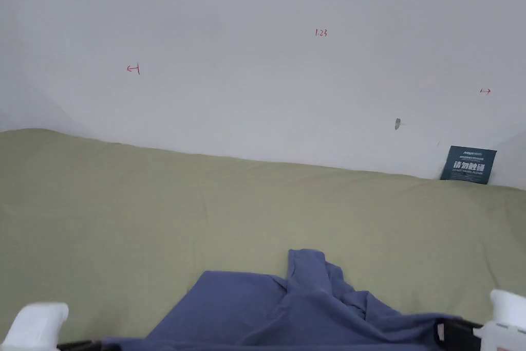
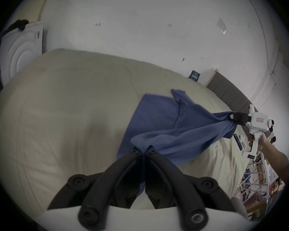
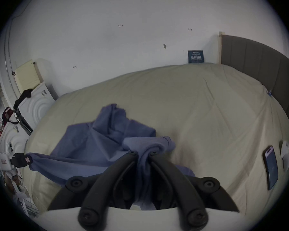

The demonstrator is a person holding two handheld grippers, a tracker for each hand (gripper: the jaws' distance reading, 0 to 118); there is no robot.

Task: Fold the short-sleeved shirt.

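item: blue short-sleeved shirt [image 2: 165,126], far part lying on our olive-sheeted bed [image 1: 154,203], near edge lifted. left gripper [image 2: 143,150]: jaws pinching one end of that edge. right gripper [image 3: 143,153]: jaws pinching bunched cloth at the other. phone [image 3: 271,166] on the bed, well apart.

Plain blue shirt [image 1: 287,311], pale olive-green bedsheet [image 1: 154,203], white wall [image 1: 257,59]

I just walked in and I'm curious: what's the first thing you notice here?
The blue shirt, stretched above the pale green bed between two claws. The left claw pinches one end, the right claw a bunched end. A phone lies near the bed's edge.
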